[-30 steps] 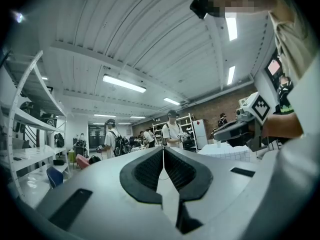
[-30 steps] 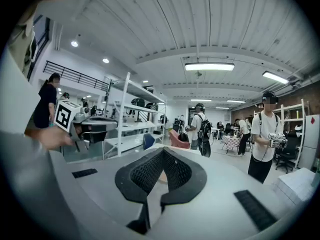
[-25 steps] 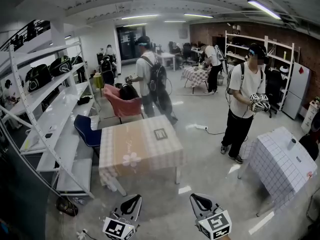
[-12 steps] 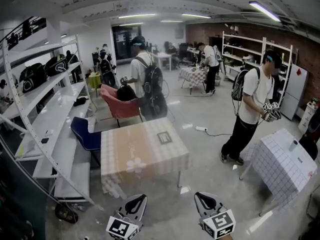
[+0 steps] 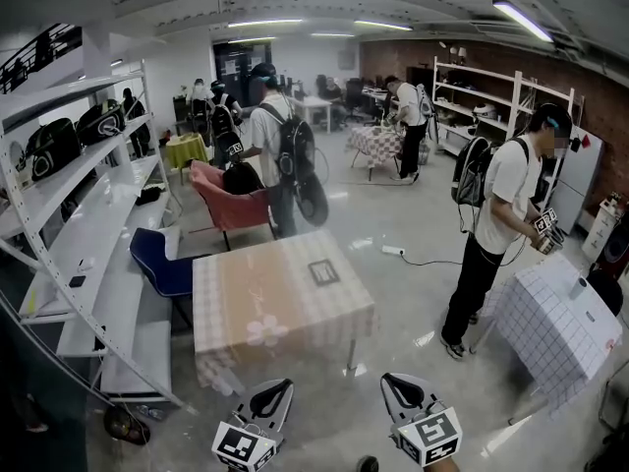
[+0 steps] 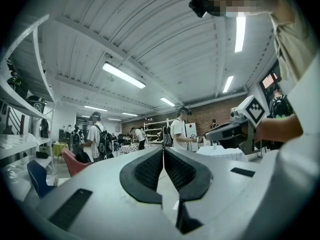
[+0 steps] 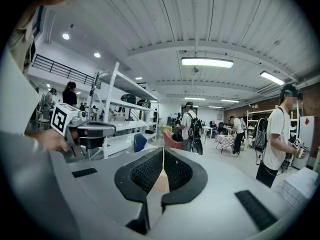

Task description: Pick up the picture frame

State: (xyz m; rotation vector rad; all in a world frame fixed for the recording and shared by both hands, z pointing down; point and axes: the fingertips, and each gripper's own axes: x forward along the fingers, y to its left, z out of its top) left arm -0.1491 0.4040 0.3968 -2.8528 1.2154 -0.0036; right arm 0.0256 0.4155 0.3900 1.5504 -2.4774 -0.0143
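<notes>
The picture frame (image 5: 321, 272), small, square and dark-rimmed, lies flat near the far right corner of a low table (image 5: 246, 293) covered with a peach checked cloth. Both my grippers are at the bottom edge of the head view, short of the table and well apart from the frame. My left gripper (image 5: 279, 387) (image 6: 163, 149) is shut, its black pads meeting with nothing between them. My right gripper (image 5: 394, 381) (image 7: 163, 149) is likewise shut and empty. Each gripper view shows the other gripper off to its side.
A white shelving rack (image 5: 88, 224) runs along the left, with a blue chair (image 5: 157, 264) beside the table and a pink armchair (image 5: 231, 205) behind it. A person with a backpack (image 5: 280, 150) stands beyond the table. Another person (image 5: 496, 229) stands by a white gridded table (image 5: 555, 327) at the right.
The table and frame have drawn slightly nearer as my view advanced. The person at the right has stepped rightwards to the white table. Both grippers stay shut.
</notes>
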